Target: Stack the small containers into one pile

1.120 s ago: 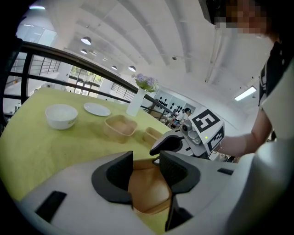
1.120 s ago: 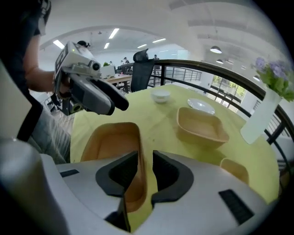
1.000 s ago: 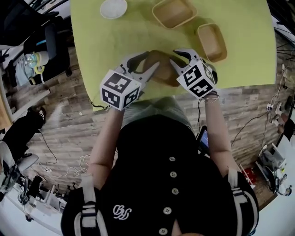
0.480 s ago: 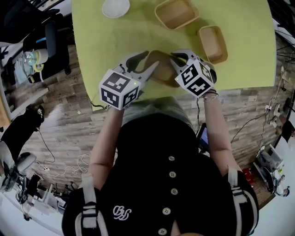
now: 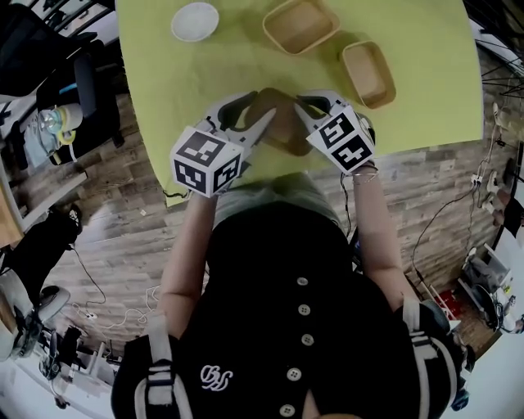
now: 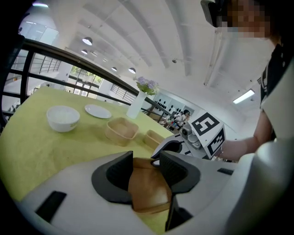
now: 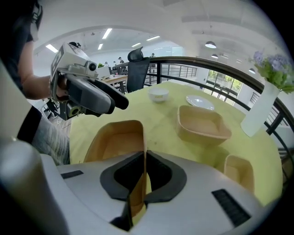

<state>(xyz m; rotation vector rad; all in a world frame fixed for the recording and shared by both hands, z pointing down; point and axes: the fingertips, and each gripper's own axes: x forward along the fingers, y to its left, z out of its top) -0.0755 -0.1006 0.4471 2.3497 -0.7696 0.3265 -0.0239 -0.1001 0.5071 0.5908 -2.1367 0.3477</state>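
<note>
A tan container (image 5: 282,123) sits near the green table's front edge, between my two grippers. My left gripper (image 5: 264,106) holds its left end, and in the left gripper view the container (image 6: 149,188) fills the gap between the pads. My right gripper (image 5: 301,108) is closing on its right wall. In the right gripper view the pads (image 7: 158,176) pinch that thin wall of the container (image 7: 115,140). A larger tan container (image 5: 299,24) and a small one (image 5: 368,74) stand farther back.
A white bowl (image 5: 195,20) stands at the far left of the green table (image 5: 188,74). A white plate (image 6: 97,110) and a vase with flowers (image 7: 257,110) stand beyond it. A railing runs behind the table. My body is right at the front edge.
My right gripper has edged a little left and its jaws have come together on the container's wall. The left gripper has kept its hold and place.
</note>
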